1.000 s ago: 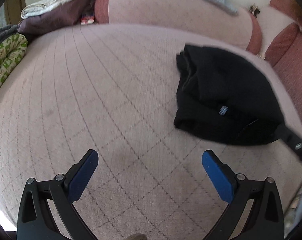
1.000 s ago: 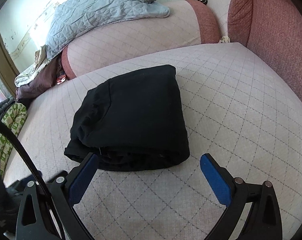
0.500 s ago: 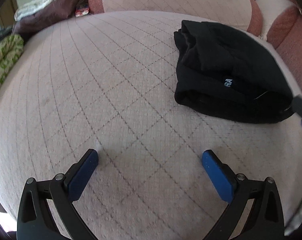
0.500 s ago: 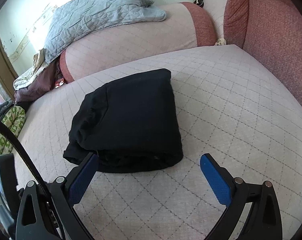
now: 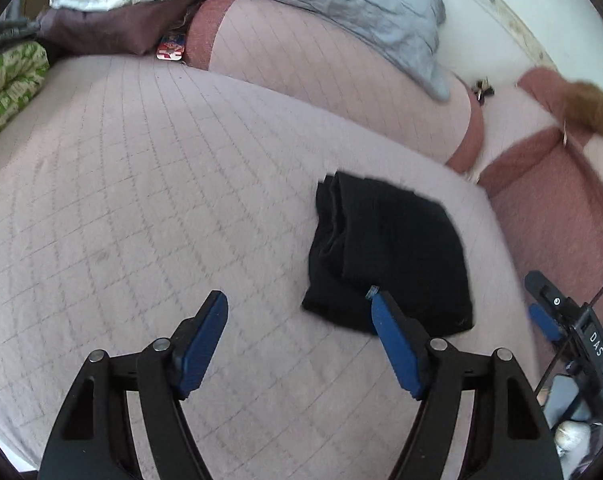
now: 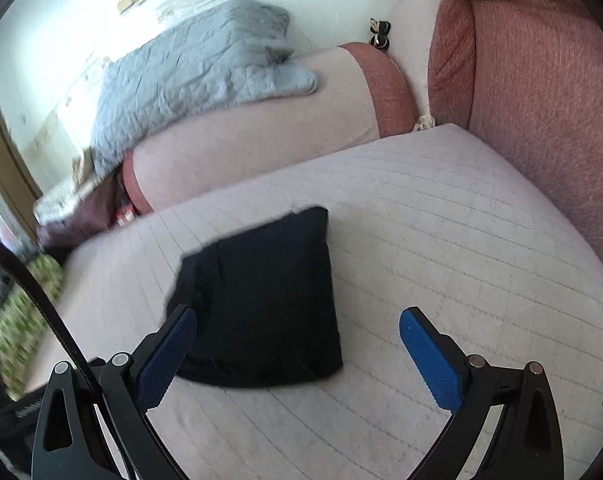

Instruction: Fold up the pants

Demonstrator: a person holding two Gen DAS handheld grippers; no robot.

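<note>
Pants (image 5: pixel 389 256) lie as a compact black bundle on the quilted sofa seat (image 5: pixel 161 200), toward its right edge near the red armrest — layered edges face left, so the folding looks finished. In the left wrist view, the left gripper (image 5: pixel 299 334) hangs above the seat's near edge with nothing between its blue pads; its jaws are closing, judged an idle squeeze and not a grasp. A small label shows at the bundle's near edge, unreadable. At far right a black device (image 5: pixel 581 332) reads "DAS".

In the right wrist view, the same bundle (image 6: pixel 265 300) sits mid-seat, flat and squared. The right gripper (image 6: pixel 297 344) is spread wide above the near edge, empty, clear of the cloth — apparently released. No writing is legible here.
</note>
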